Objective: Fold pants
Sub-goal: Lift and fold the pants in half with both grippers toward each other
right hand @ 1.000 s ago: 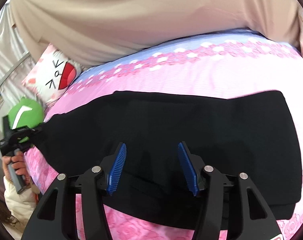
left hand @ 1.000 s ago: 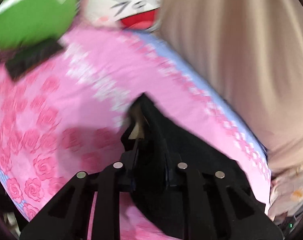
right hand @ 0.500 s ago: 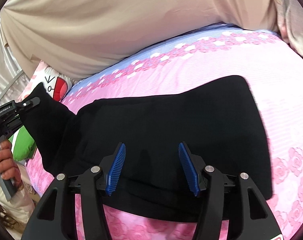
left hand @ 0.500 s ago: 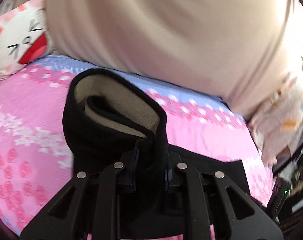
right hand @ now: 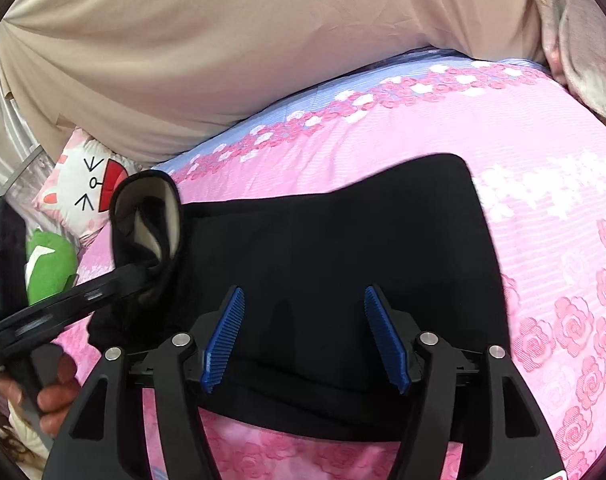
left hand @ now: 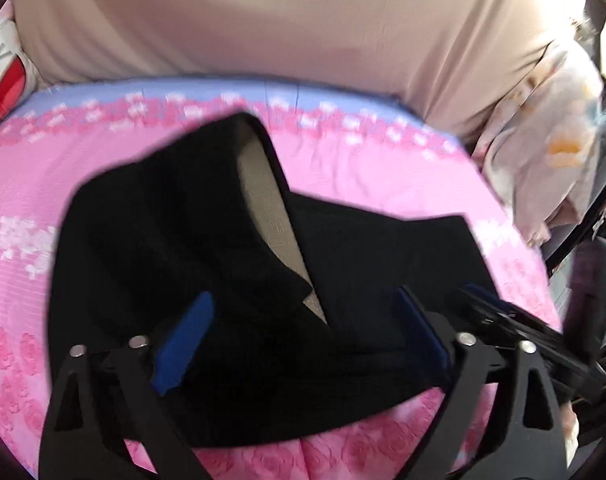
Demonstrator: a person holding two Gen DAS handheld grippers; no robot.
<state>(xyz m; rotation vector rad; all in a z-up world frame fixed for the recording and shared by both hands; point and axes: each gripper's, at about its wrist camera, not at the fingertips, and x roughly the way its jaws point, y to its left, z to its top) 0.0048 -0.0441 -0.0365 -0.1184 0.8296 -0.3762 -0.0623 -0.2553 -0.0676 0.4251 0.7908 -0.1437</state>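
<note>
Both cameras sit just behind their own fingers, tilted down at the pink bedspread (left hand: 363, 176) from close above. The left wrist view faces the beige curtain (left hand: 283, 20) at twelve o'clock, with the right gripper (left hand: 515, 320) entering at four. The right wrist view faces the same curtain, the left gripper (right hand: 143, 276) reaching in at nine. Both share the black pants (right hand: 343, 240) and cat pillow (right hand: 83, 192).

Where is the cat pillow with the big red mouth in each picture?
Left wrist view: the cat pillow peeks in at the far left edge, cut off.
Right wrist view: it lies at the left, above the green toy.
Shared landmark: the black pants on the pink bedsheet.
</note>
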